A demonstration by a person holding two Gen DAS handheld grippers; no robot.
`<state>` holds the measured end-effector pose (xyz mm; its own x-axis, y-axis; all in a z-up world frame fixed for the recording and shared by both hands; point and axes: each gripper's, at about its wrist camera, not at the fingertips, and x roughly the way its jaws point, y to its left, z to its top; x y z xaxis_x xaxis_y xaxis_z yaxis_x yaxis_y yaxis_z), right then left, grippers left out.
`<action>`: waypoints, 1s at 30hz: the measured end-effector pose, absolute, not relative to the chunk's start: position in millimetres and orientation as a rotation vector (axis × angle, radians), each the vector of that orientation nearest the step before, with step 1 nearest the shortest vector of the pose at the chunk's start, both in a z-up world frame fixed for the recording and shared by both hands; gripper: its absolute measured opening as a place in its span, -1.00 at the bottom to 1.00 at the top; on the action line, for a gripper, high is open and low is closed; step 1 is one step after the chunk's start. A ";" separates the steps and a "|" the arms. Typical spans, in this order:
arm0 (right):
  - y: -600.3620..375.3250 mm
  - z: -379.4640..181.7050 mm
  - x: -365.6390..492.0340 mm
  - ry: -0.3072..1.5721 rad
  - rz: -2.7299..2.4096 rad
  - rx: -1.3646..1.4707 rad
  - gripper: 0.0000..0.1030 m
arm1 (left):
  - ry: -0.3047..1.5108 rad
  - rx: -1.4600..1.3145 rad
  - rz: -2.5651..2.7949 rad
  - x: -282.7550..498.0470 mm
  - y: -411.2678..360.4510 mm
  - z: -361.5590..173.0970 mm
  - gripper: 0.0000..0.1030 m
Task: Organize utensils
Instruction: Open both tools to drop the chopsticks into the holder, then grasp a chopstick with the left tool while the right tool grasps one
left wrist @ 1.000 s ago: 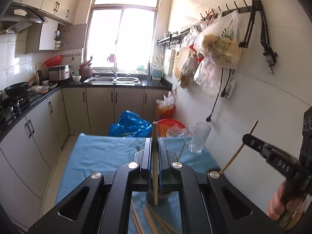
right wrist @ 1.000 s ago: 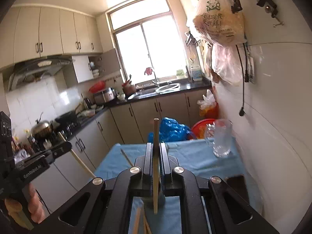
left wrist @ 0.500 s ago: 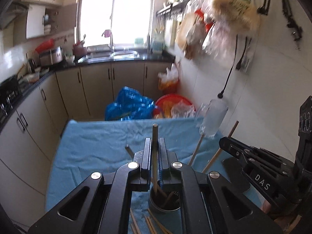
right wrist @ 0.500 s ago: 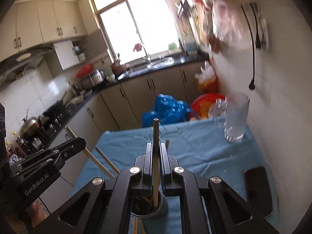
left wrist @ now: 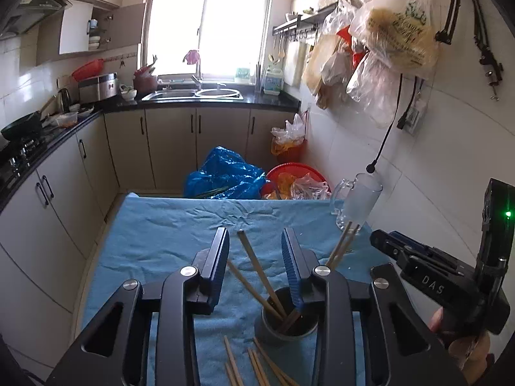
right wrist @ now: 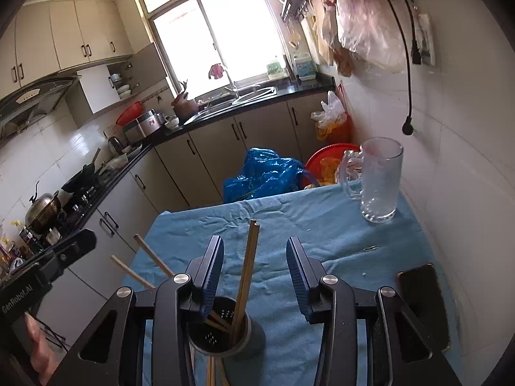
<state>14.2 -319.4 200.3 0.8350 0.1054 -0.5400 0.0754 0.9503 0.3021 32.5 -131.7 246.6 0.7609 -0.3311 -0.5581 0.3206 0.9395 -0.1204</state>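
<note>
1. You have a glass mug (right wrist: 381, 181) standing upright on the blue tablecloth (right wrist: 322, 225) near the wall.
2. A dark phone (right wrist: 421, 302) lies flat on the cloth's right edge.
3. Beyond the table you see a blue plastic bag (left wrist: 225, 173) beside a red basin (left wrist: 296, 173).

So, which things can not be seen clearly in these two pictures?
- Loose chopsticks on the blue cloth: left wrist view, cut off by the bottom edge, number unclear.
- Bottom of the holder: right wrist view, hidden by its own wall.
- Dark flat object: right wrist view, partly behind the right gripper frame.
- Hanging bags: right wrist view, blurred.
</note>
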 end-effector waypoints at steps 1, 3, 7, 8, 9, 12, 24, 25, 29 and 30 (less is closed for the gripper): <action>-320.2 203.9 6.1 0.581 0.019 0.308 -0.15 | 0.600 -0.017 -0.355 23.6 -127.5 249.6 -0.31; -319.8 209.7 -9.2 0.575 0.019 0.277 -0.12 | 0.579 -0.010 -0.353 4.8 -118.6 254.4 -0.23; -324.7 215.1 -44.4 0.585 0.008 0.181 0.01 | 0.559 0.011 -0.349 -34.2 -99.8 252.0 -0.03; -326.6 215.0 -53.4 0.596 0.004 0.150 0.03 | 0.563 0.017 -0.348 -45.7 -93.8 247.8 0.00; -328.5 214.2 -60.2 0.605 0.002 0.126 0.05 | 0.572 0.023 -0.346 -54.9 -88.7 242.2 0.05; -339.4 208.9 -85.4 0.659 -0.029 0.015 0.12 | 0.625 0.044 -0.335 -75.6 -76.0 217.5 0.10; -324.5 77.1 -153.2 0.958 0.084 -0.024 0.03 | 1.044 -0.053 -0.344 -79.0 -70.8 44.8 -0.44; -318.8 66.1 -153.2 0.972 0.104 -0.015 -0.02 | 1.063 -0.055 -0.349 -80.0 -74.4 34.9 -0.44; -300.7 29.6 -154.0 1.010 0.171 0.039 -0.02 | 1.100 -0.066 -0.385 -88.3 -78.5 15.7 -0.44; -297.4 26.7 -154.9 1.011 0.178 0.042 -0.02 | 1.087 -0.061 -0.388 -93.0 -77.7 14.6 -0.44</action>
<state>-154.9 -297.4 26.7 0.5177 0.1677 -0.8390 -0.1291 0.9847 0.1172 -93.0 -77.7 14.6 0.4045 -0.3367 -0.8503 0.2777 0.9311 -0.2366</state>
